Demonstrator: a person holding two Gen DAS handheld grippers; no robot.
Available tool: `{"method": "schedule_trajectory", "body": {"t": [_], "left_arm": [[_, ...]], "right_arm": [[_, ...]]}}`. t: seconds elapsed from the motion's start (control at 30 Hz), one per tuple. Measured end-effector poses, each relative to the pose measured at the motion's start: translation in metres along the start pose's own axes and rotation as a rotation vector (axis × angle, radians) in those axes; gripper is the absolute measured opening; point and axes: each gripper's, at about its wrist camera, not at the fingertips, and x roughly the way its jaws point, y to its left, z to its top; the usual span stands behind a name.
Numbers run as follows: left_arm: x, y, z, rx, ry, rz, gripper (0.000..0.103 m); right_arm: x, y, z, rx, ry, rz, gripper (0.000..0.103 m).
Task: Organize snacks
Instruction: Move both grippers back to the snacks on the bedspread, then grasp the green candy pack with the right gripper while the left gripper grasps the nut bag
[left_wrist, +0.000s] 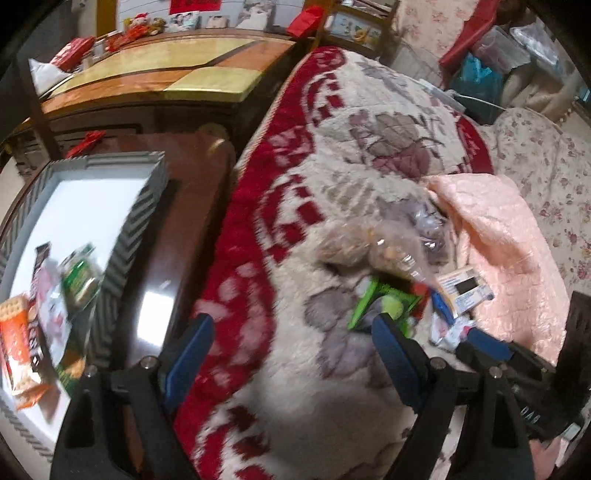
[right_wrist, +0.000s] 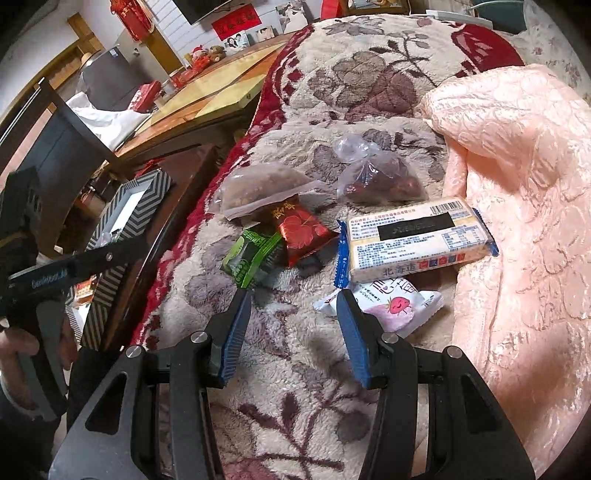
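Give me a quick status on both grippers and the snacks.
Left gripper open, empty. Right gripper open, empty. Snacks on blanket, green packet nearest. Nothing blocking.

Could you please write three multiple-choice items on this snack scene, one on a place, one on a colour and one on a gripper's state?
1. Where does the red flower-printed packet lie?
A. In the striped tray
B. On the fleece blanket, overlapping the green packet
C. On the pink quilt

2. What colour are the crimped ends of the large rectangular biscuit pack?
A. Blue
B. Orange
C. Black

3. What state is the right gripper in?
A. Shut on the green packet
B. Shut on the strawberry packet
C. Open, holding nothing

Answers: 1 B, it rests on the fleece blanket against the green packet; 2 A, both end seals show blue; 3 C, only blanket shows between its pads.
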Motion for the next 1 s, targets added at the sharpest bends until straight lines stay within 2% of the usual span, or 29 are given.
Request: {"method": "schedule_trajectory", "body": {"t": [0.13, 0.2, 0.37, 0.5, 0.63, 0.73, 0.8, 0.9, 1.0], "left_arm": [[0.004, -0.013, 0.012, 0.017, -0.001, -0.060, 0.093], [0.007, -0.016, 0.019, 0.011, 0.003, -0.083, 0.094], [0.010, -0.018, 0.031, 0.000, 0.005, -0.066, 0.094], [0.007, -0.004, 0.031, -0.026, 0.005, -0.053, 0.094], [0.010, 0.013, 0.029, -0.050, 0.019, -0.028, 0.094], [0.012, 0.024, 0.028, -0.078, 0.024, -0.018, 0.094], [0.013, 0.029, 0.028, -0.085, 0.027, -0.014, 0.094], [0.013, 0.033, 0.029, -0.089, 0.027, -0.011, 0.094], [0.015, 0.037, 0.028, -0.093, 0.031, -0.010, 0.094]], "right_arm": [[0.004, 0.002, -0.001, -0.008, 0.006, 0.015, 0.055], [0.009, 0.006, -0.002, -0.012, 0.014, 0.035, 0.055], [0.028, 0.028, 0.003, -0.082, 0.044, 0.092, 0.055], [0.042, 0.049, 0.016, -0.255, 0.049, 0.031, 0.055], [0.057, 0.063, 0.032, -0.471, 0.110, -0.021, 0.055], [0.069, 0.067, 0.040, -0.603, 0.190, 0.004, 0.055], [0.074, 0.067, 0.044, -0.645, 0.231, 0.004, 0.055], [0.068, 0.071, 0.049, -0.682, 0.216, 0.005, 0.055], [0.060, 0.081, 0.052, -0.774, 0.210, 0.017, 0.055]]}}
